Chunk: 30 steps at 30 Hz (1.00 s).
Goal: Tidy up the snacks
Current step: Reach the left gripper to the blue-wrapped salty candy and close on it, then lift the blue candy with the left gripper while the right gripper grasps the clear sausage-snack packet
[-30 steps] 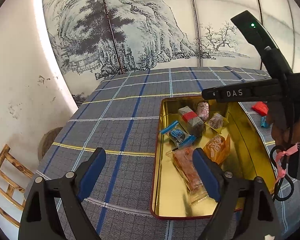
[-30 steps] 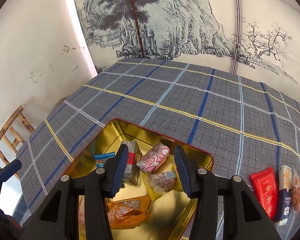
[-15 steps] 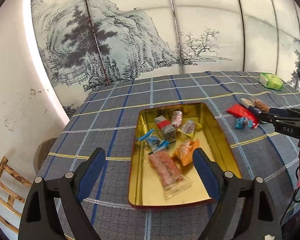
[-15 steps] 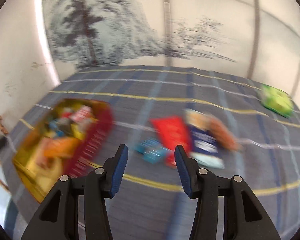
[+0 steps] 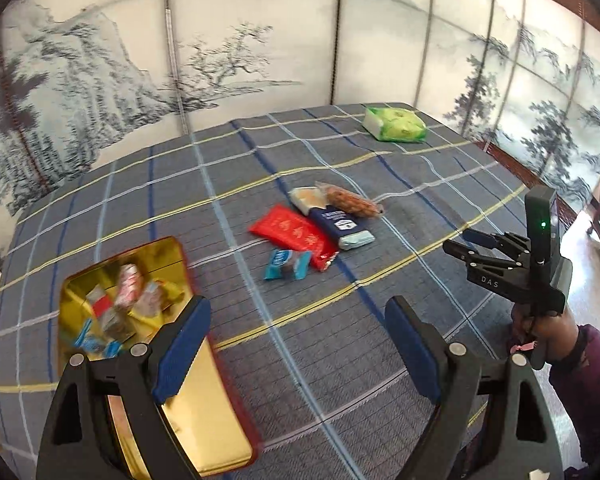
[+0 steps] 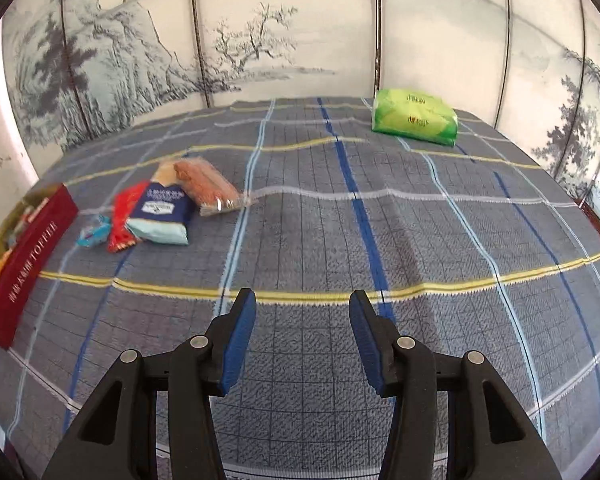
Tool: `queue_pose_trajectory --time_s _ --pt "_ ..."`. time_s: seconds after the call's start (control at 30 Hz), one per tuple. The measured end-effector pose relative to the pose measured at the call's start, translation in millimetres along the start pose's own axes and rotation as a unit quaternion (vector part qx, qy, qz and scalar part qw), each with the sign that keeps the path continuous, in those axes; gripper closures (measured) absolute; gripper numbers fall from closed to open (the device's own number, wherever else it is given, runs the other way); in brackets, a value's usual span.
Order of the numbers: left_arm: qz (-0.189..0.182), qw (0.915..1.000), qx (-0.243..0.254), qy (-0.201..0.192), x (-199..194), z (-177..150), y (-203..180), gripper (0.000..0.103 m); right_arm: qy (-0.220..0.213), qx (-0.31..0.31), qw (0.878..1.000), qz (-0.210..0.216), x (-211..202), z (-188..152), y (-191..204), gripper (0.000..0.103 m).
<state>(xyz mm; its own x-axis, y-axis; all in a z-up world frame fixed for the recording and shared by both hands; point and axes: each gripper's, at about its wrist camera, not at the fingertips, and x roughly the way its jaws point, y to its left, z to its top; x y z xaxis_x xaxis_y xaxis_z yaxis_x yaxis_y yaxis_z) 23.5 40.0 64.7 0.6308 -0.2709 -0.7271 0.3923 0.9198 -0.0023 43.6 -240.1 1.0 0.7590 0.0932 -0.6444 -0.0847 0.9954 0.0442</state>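
A gold tin with red sides holds several wrapped snacks at the left. Loose on the plaid cloth lie a red packet, a dark blue packet, a clear pack of orange biscuits and a small blue candy. My left gripper is open and empty above the cloth beside the tin. My right gripper is open and empty, right of the snack pile.
A green pack lies at the table's far right corner. A painted folding screen stands behind the table. The table's right edge drops to the floor.
Both grippers swung right, away from the tin. The tin moved to the left of both views and the loose snacks came into view. Both stay open.
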Motion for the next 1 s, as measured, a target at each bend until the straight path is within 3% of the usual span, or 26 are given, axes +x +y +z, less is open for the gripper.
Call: queue_pose_trajectory --time_s 0.1,0.33,0.6,0.63,0.73,0.87,1.0 --pt "-0.018 0.9990 0.028 0.030 37 19 -4 0.020 -0.003 0.000 1.000 0.015 0 -4 -4 0.053" --pt "-0.035 0.9906 0.055 0.121 121 42 11 0.050 -0.007 0.023 0.998 0.053 -1 -6 -14 0.053" --pt "-0.045 0.9834 0.022 0.175 165 37 36 0.051 -0.010 0.024 0.997 0.074 -1 -7 -14 0.053" --pt "-0.052 0.9815 0.016 0.184 169 37 36 0.057 -0.009 0.025 0.997 0.076 -1 -7 -14 0.053" --pt "-0.039 0.9818 0.025 0.184 169 37 33 0.071 -0.002 0.030 0.996 0.081 2 -6 -16 0.053" --pt "-0.025 0.9827 0.004 0.184 160 33 28 0.072 0.001 0.032 0.996 0.082 4 -6 -16 0.053" --pt "-0.019 0.9889 -0.032 0.144 127 21 19 0.072 0.004 0.032 0.996 0.085 6 -6 -16 0.053"
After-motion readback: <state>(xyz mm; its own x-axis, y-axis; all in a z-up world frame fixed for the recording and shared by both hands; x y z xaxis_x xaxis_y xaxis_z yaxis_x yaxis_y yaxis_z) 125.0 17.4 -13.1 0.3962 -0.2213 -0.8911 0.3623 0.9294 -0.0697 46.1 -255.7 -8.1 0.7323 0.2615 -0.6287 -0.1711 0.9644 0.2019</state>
